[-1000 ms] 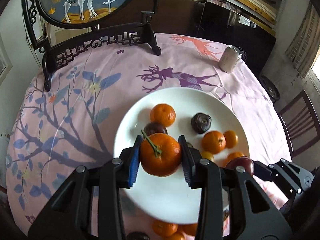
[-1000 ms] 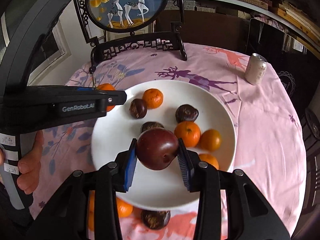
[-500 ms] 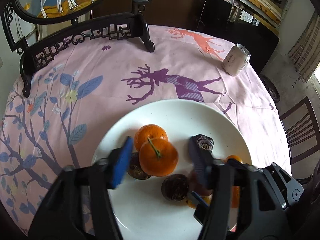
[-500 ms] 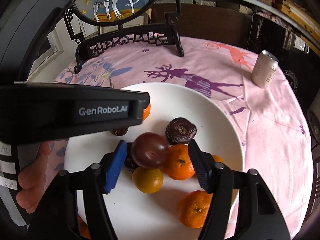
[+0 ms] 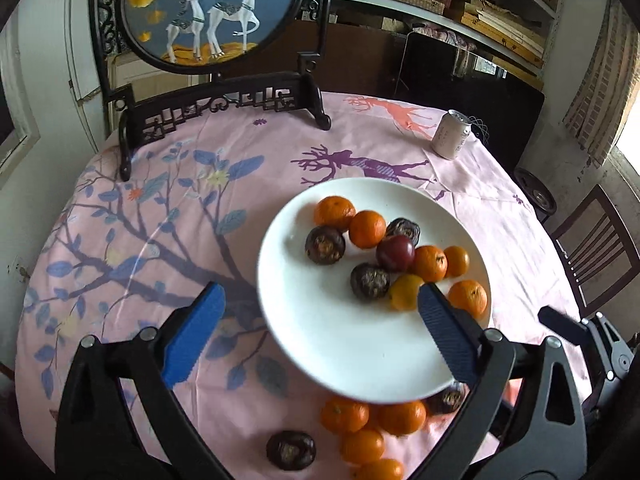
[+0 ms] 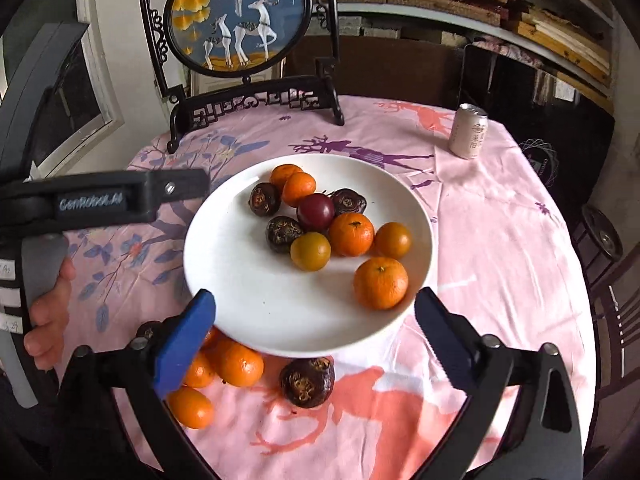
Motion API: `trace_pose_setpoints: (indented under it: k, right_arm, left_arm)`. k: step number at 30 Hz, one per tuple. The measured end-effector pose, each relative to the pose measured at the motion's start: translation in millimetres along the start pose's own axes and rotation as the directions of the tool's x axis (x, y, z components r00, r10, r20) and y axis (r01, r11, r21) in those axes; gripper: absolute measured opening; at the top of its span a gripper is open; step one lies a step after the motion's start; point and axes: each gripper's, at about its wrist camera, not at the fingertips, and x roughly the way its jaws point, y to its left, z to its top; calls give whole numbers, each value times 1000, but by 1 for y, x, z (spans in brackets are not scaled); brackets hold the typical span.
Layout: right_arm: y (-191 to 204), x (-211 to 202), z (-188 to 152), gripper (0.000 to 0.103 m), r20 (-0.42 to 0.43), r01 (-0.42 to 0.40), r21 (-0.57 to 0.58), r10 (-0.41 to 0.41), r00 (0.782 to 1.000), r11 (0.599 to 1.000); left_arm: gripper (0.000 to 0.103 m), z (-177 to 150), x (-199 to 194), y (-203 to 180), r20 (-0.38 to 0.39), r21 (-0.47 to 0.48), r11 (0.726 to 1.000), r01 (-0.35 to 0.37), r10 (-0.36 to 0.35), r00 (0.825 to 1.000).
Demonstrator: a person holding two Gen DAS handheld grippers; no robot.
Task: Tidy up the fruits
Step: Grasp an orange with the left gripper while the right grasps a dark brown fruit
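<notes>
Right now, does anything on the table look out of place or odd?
Yes. Several oranges and a dark fruit lie on the tablecloth by the near edge of the plate, not on it with the others. Nothing looks spilled or damaged.

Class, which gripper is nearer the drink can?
Right. The right gripper sits on the plate's can-side; the left gripper hangs further left of the can.

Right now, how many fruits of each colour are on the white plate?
Orange fruits: 6 (one is more yellow)
Dark wrinkly fruits: 3
Smooth red-purple fruit: 1
Total on the plate: 10
</notes>
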Motion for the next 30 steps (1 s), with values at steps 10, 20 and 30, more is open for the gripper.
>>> trace_pose_setpoints:
  k: [10,20,30]
  right_arm:
    - [11,-30,-41,101,-17,61,30,-60,998,998]
    - [20,-39,-55,101,-22,56,33,-56,998,998]
    - [5,-15,-72,101,-91,49,64,-43,995,997]
  left_arm:
    - [99,-87,-33,28,-25,-60,997,-42,41,999]
    - [99,-114,-43,32,-47,-70,997,-42,39,998]
    - [99,-134,-50,23,-47,-30,999,-38,37,998]
